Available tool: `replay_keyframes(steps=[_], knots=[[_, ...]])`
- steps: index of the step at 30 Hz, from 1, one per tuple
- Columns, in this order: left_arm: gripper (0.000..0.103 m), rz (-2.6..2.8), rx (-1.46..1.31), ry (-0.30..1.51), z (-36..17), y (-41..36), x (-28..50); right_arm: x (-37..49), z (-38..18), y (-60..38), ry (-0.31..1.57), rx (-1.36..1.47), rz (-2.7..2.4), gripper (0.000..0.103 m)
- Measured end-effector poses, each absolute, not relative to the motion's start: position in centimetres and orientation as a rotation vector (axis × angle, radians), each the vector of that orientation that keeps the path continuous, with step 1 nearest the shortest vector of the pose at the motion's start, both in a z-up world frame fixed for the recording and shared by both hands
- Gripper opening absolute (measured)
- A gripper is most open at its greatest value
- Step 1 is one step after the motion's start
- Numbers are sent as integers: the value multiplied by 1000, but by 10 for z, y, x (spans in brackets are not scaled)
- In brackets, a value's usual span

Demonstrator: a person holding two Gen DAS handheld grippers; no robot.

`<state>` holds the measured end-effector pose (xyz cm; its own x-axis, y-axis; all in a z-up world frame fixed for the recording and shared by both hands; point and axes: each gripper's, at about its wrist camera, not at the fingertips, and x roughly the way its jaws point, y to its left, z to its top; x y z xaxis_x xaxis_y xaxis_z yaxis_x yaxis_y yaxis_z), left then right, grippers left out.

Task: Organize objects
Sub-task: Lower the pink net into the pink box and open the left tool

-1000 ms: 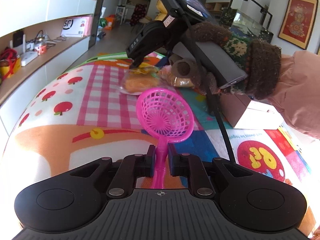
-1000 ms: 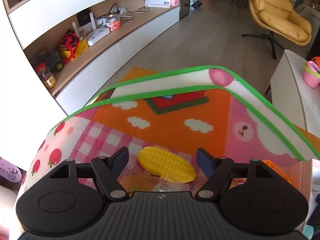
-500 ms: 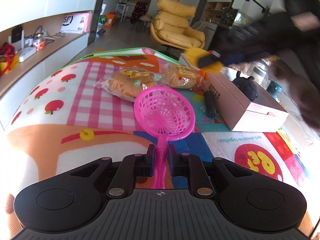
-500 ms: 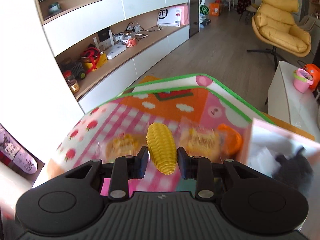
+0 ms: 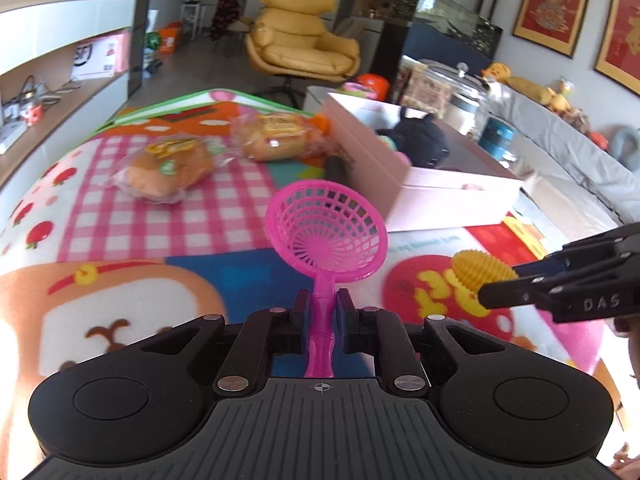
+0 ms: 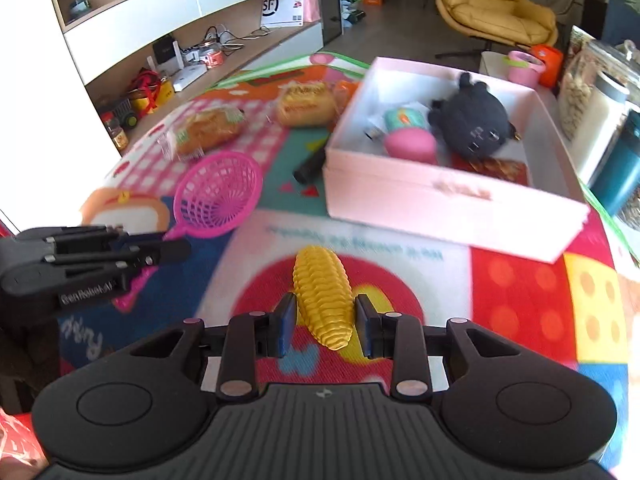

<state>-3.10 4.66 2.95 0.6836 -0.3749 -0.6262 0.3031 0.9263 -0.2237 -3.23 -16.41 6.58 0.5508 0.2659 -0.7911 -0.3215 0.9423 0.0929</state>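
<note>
My left gripper (image 5: 320,314) is shut on the handle of a pink toy strainer (image 5: 330,232), held above the colourful play mat (image 5: 120,220); both also show in the right wrist view, the gripper (image 6: 176,250) at the left and the strainer (image 6: 218,194) beyond it. My right gripper (image 6: 324,324) is shut on a yellow toy corn cob (image 6: 322,294), above the mat in front of the pink box (image 6: 440,196). In the left wrist view the corn (image 5: 478,272) and right gripper (image 5: 488,290) come in from the right.
The box holds a black plush (image 6: 474,120), a pink toy (image 6: 410,148) and small items. Two wrapped buns (image 5: 172,168) (image 5: 276,136) and a black cylinder (image 6: 310,166) lie on the mat left of the box. Jars (image 6: 600,108) stand to the right.
My right gripper closed on the corn, lifted it off the far mat and swung back and right to the near side of the box. The left gripper keeps holding the strainer.
</note>
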Motion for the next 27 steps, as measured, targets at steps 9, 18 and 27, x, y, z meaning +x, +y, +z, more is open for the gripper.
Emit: replay_keyframes(steps=[9, 18, 27], knots=[[15, -448, -97, 577, 112, -23, 17, -63, 73, -207, 791, 5, 333, 31], [16, -296, -291, 549, 91, -90, 125, -73, 72, -238, 702, 80, 280, 31], [17, -290, -285, 530, 90, -55, 88, -67, 63, -252, 704, 64, 274, 31]])
